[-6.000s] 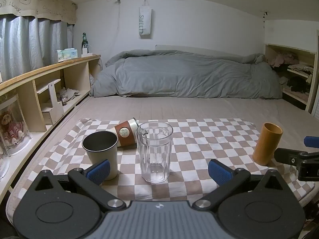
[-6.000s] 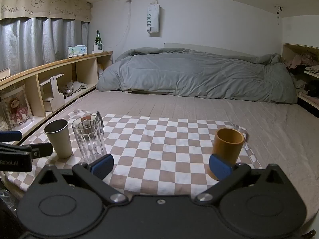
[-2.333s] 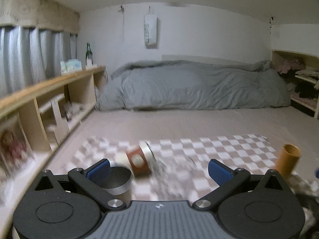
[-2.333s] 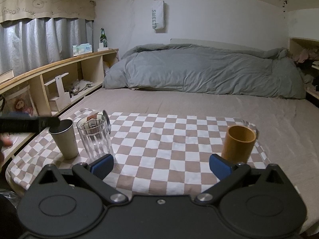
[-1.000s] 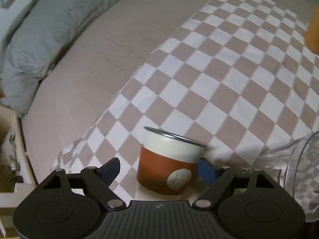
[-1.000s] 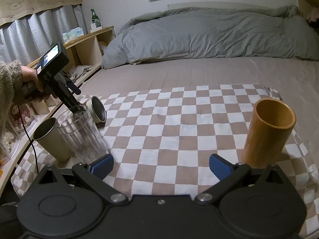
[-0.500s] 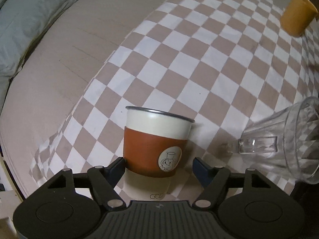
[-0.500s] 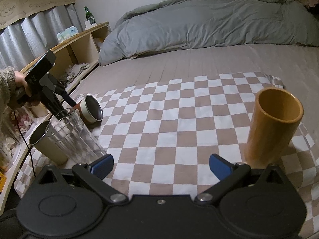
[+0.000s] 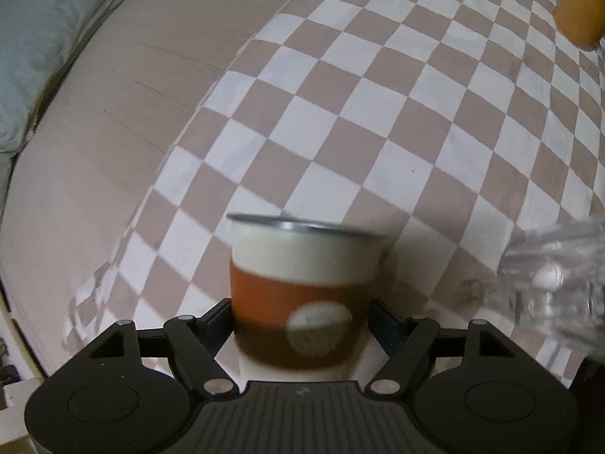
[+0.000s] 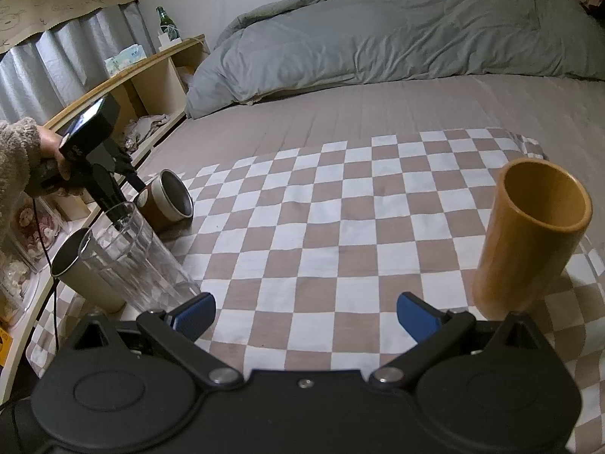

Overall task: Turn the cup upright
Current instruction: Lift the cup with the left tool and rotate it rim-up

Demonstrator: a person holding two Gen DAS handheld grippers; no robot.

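Note:
The cup (image 9: 298, 295) is cream with a brown sleeve and a metal rim. It lies on its side on the checkered cloth (image 9: 378, 113), its mouth facing away from my left wrist camera. My left gripper (image 9: 300, 314) has its fingers pressed on both sides of the sleeve. In the right wrist view the same cup (image 10: 168, 202) lies at the far left, with the left gripper (image 10: 128, 185) reaching down onto it. My right gripper (image 10: 306, 314) is open and empty above the cloth's near edge.
A clear ribbed glass (image 10: 132, 261) and a grey metal tumbler (image 10: 81, 276) stand just in front of the lying cup. A tall orange cup (image 10: 529, 242) stands at the right. Wooden shelves (image 10: 151, 75) run along the left; a grey duvet (image 10: 378, 38) lies behind.
My left gripper has moved down over the lying cup and its fingers have closed in on the sleeve. The right gripper has drifted slightly closer to the orange cup.

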